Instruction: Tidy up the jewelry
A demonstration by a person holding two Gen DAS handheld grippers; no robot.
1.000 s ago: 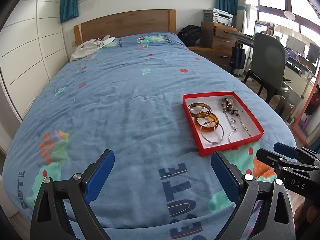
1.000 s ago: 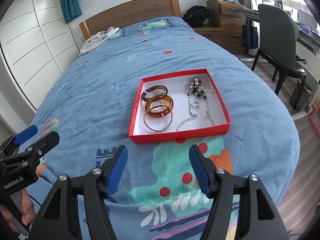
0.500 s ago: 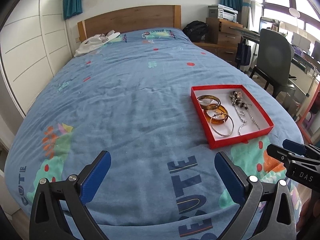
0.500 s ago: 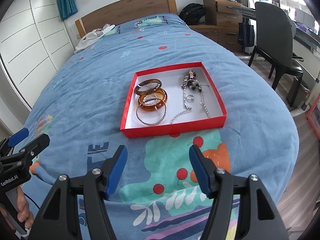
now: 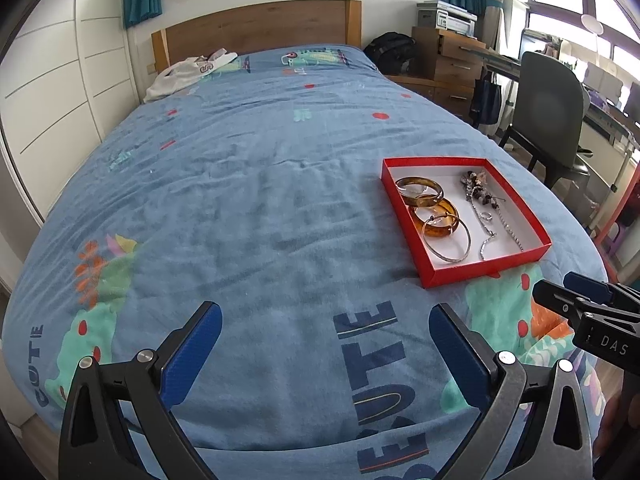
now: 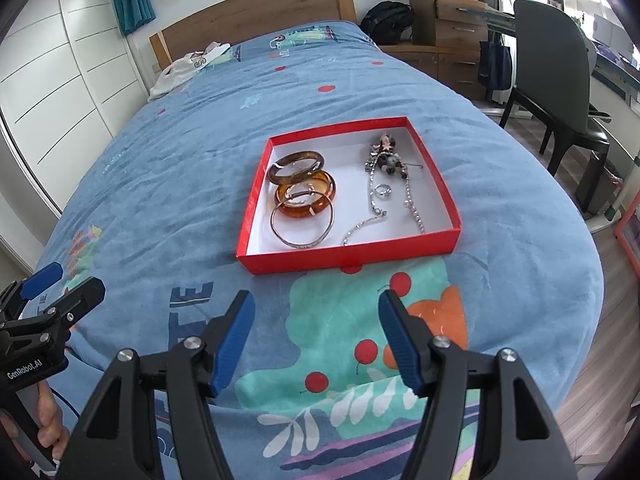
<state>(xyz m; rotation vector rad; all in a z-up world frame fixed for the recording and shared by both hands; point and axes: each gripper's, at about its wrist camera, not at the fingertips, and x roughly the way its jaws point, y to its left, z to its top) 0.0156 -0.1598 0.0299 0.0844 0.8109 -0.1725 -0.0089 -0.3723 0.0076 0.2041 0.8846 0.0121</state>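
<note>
Two grippers, both over the near end of the bed (image 5: pixel 248 184), neither touching anything. Left gripper (image 5: pixel 325 344): jaws spread wide, having just finished opening further, nothing between them but blue bedspread; it hangs nearer than the red box (image 6: pixel 256 216) and to that box's left. Right gripper (image 6: pixel 316 334): jaws parted less widely, also empty, directly nearer than the box's front wall.

Red box: shallow, open-topped, white inside, resting flat on the bedspread. Contents, left part of box: dark brown bangle (image 6: pixel 295 167) farthest back, its near edge lying on the amber bangle (image 6: pixel 305 194); thin metal bangle (image 6: pixel 302 222) nearest the front wall, its far rim lying on the amber one. Contents, right part of box: beaded charm cluster (image 6: pixel 386 158) toward the back wall; small silver ring (image 6: pixel 383 190) just in front of it; two silver chains (image 6: pixel 374 208) trailing from the cluster toward the front wall.

Beyond the box: white cloth (image 5: pixel 188 74) at the wooden headboard (image 5: pixel 256 26). Right of the box, off the bed: dark chair (image 6: pixel 554 64) and wooden drawers (image 6: pixel 448 20).
</note>
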